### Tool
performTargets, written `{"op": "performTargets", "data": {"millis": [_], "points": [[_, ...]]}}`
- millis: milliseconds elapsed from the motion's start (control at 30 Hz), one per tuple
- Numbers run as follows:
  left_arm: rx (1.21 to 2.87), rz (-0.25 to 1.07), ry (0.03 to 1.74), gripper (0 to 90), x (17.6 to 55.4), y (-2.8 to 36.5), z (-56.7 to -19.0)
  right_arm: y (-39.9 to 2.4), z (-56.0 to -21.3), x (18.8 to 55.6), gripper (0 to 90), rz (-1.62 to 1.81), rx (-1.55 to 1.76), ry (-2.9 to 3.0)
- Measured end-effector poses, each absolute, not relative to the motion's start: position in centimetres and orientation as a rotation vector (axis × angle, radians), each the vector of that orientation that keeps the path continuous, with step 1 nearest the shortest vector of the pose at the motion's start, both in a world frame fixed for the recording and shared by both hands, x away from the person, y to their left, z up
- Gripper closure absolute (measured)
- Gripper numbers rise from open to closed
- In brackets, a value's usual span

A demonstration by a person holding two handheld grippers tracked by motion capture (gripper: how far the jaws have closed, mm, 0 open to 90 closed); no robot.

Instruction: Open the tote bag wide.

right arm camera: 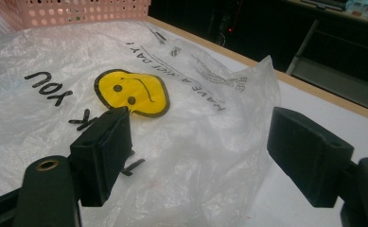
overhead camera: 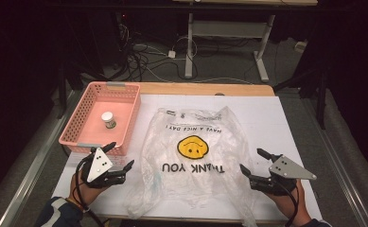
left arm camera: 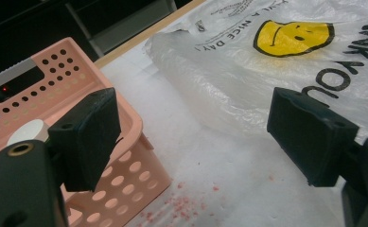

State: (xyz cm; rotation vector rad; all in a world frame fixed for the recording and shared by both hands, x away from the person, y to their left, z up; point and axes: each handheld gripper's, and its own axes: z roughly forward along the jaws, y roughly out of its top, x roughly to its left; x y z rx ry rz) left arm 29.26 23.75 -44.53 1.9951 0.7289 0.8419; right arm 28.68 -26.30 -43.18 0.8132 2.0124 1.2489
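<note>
Both spread wide, left gripper (overhead camera: 121, 155) and right gripper (overhead camera: 252, 161) flank a crumpled clear plastic smiley-face bag (overhead camera: 193, 151) on the white tabletop (overhead camera: 276, 118); a small white-capped jar (overhead camera: 108, 119) stands inside the pink perforated basket (overhead camera: 73, 127) beyond the left gripper

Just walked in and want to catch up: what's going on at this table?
A person holds the left gripper and the right gripper, both open and empty, on either side of a thin plastic bag that lies flat on the table, printed with a smiley face and THANK YOU. Neither touches it. At the left, a pink basket holds a small white-lidded jar.
</note>
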Motion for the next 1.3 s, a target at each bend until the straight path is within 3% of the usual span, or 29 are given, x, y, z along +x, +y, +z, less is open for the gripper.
{"op": "performTargets", "data": {"millis": [300, 567, 700, 900, 1133, 1300], "points": [[2.016, 0.829, 0.725, 17.8, 29.3, 23.4, -44.7, -26.5, -43.0, 29.1, 24.3, 1.236, 0.815, 2.008], [2.023, 0.832, 0.717, 17.8, 29.0, 23.5, -44.8, -27.0, -42.4, 31.6, 33.6, 1.185, 0.844, 2.034], [2.016, 0.827, 0.721, 17.8, 29.0, 23.8, -44.7, -27.1, -41.4, 34.9, 40.8, 1.164, 0.852, 2.068], [2.022, 0.825, 0.719, 17.8, 29.2, 23.6, -44.8, -25.8, -41.1, 40.6, 42.0, 1.086, 0.884, 2.138], [2.041, 0.828, 0.703, 17.8, 29.3, 23.3, -45.0, -24.1, -42.2, 46.5, 42.5, 1.012, 0.987, 2.211], [2.048, 0.813, 0.695, 17.8, 29.3, 23.4, -45.1, -23.5, -44.4, 50.2, 49.5, 0.882, 1.09, 2.247]]}}
